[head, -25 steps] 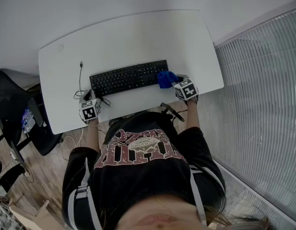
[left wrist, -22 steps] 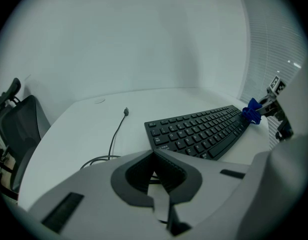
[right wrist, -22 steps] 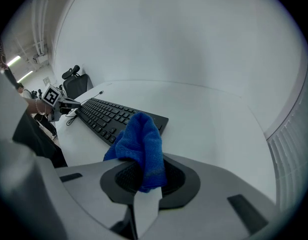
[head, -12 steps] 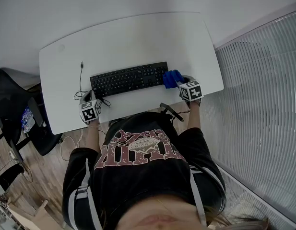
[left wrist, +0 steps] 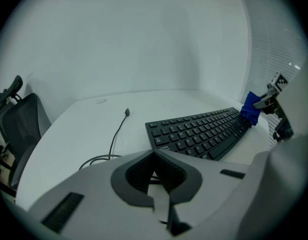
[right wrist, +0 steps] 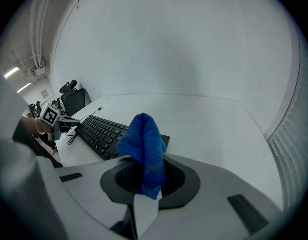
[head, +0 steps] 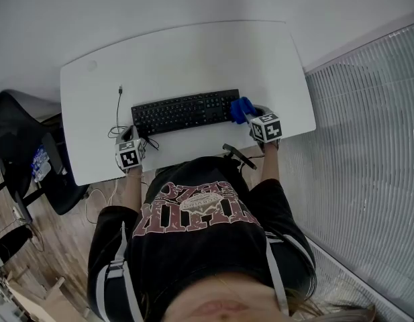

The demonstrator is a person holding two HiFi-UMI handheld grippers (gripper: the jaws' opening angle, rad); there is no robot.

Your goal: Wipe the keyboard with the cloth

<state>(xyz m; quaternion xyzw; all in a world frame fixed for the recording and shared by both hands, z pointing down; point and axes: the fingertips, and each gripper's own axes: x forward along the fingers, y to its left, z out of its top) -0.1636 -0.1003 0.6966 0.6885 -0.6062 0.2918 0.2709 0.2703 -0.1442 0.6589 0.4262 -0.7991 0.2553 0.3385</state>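
From the head view, your right gripper sits at the right end of the black full-size keyboard, which lies across the middle of the white curved bench. The bright blue terry cloth bunches up at the gripper's tip, over the keyboard's right edge. Your left gripper rests near the keyboard's left front corner, beside a thin black cable that runs away across the bench and coils near the gripper.

In the left gripper view, your jaws are closed together with nothing between them. The keyboard stretches away to the right, with the cloth at its far end. A dark office chair stands off the bench's left side.

In the right gripper view, your jaws are clamped on the lower part of the cloth, which stands up in a folded hump above them. The keyboard lies just behind it, running off to the left.
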